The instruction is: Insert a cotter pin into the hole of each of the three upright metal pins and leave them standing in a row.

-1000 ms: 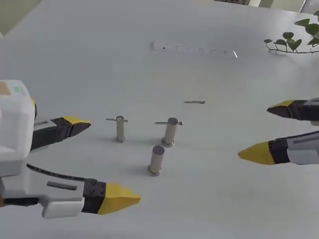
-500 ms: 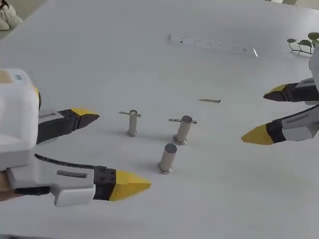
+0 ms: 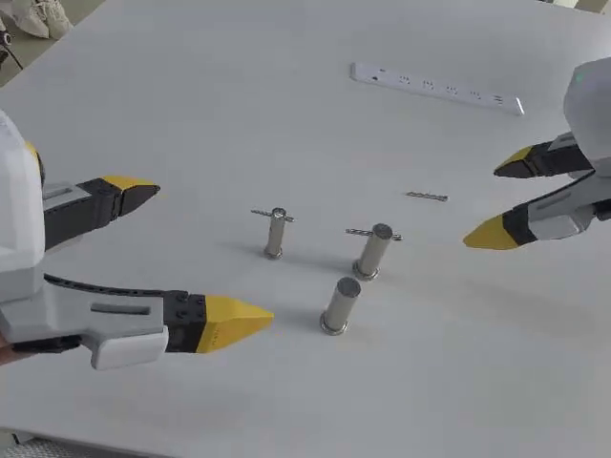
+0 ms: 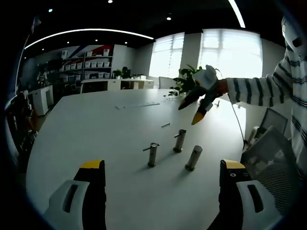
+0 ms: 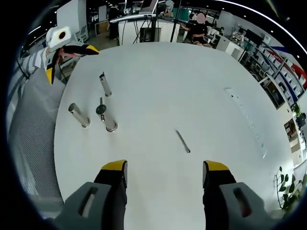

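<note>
I am holding the left gripper (image 3: pixel 215 253) low over the near left of the worktop (image 3: pixel 191 105), its fingers (image 3: pixel 224 320) spread wide and gripping nothing. Just past them the left metal pin (image 3: pixel 276 235) is standing upright and is already carrying a cotter pin (image 3: pixel 272 216) through the hole near its top. Next along, and nearer to me, the front metal pin (image 3: pixel 339 305) is standing with nothing showing through it, so I am judging this to be the one left to do. Behind it and slightly right, the right metal pin (image 3: pixel 372 254) is carrying a second cotter pin (image 3: pixel 373 234) across its top. Two of the three are looking finished. The loose cotter pin (image 3: pixel 426 197) is lying flat on the worktop beyond the right metal pin, touching nothing else. I am hovering the right gripper (image 3: pixel 480 205) near that loose cotter pin, its fingers (image 3: pixel 489 233) parted and empty. As I am reading it, what is remaining is picking up the loose cotter pin, threading it through the front metal pin, and drawing that pin into line, since the three are forming a triangle rather than a row.
</note>
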Demonstrator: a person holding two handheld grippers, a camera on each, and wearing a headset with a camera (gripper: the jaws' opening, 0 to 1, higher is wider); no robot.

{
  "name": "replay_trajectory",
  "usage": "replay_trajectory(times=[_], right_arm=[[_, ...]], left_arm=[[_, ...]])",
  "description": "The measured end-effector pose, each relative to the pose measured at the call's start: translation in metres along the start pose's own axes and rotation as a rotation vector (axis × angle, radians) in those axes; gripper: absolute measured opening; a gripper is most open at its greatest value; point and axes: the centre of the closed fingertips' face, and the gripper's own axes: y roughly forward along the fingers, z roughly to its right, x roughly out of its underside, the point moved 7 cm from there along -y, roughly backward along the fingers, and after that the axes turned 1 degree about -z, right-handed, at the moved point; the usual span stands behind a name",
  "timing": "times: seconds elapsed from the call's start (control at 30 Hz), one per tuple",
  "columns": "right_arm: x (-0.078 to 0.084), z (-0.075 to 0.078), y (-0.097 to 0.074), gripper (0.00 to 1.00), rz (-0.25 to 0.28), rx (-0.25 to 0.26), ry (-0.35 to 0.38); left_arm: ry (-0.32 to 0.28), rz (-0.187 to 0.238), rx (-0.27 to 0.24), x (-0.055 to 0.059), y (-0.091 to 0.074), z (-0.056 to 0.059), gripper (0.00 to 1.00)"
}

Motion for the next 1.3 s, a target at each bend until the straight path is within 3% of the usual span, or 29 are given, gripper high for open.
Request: replay_trajectory(times=[0.03,0.37,0.63,0.8,1.1,1.27,1.3], right_arm=[[0.0,0.009,0.003,0.59,-0.016,-0.003,-0.023],[-0.016,0.018,0.024,0.53,-0.074,-0.036,-0.113],[-0.022,0.025,0.043,0.44,-0.109,-0.047,-0.156],[-0.017,0.029,0.054,0.33,-0.144,-0.056,-0.178],[-0.016,0.038,0.066,0.24,-0.195,-0.075,-0.197],[-0.017,0.042,0.072,0.23,-0.222,-0.082,-0.221],[-0.018,0.041,0.072,0.21,-0.226,-0.102,-0.21]], left_arm=[[-0.001,0.002,-0.001,0.0,0.0,0.0,0.99],[-0.033,0.051,-0.003,-0.002,-0.002,0.001,0.99],[-0.081,0.061,0.04,0.002,-0.001,0.006,0.97],[-0.121,0.112,0.085,-0.003,-0.003,0.01,0.99],[-0.109,0.077,0.147,0.002,0.002,0.023,0.99],[-0.096,0.059,0.16,0.004,0.004,0.026,0.99],[-0.099,0.056,0.158,0.004,0.005,0.025,0.99]])
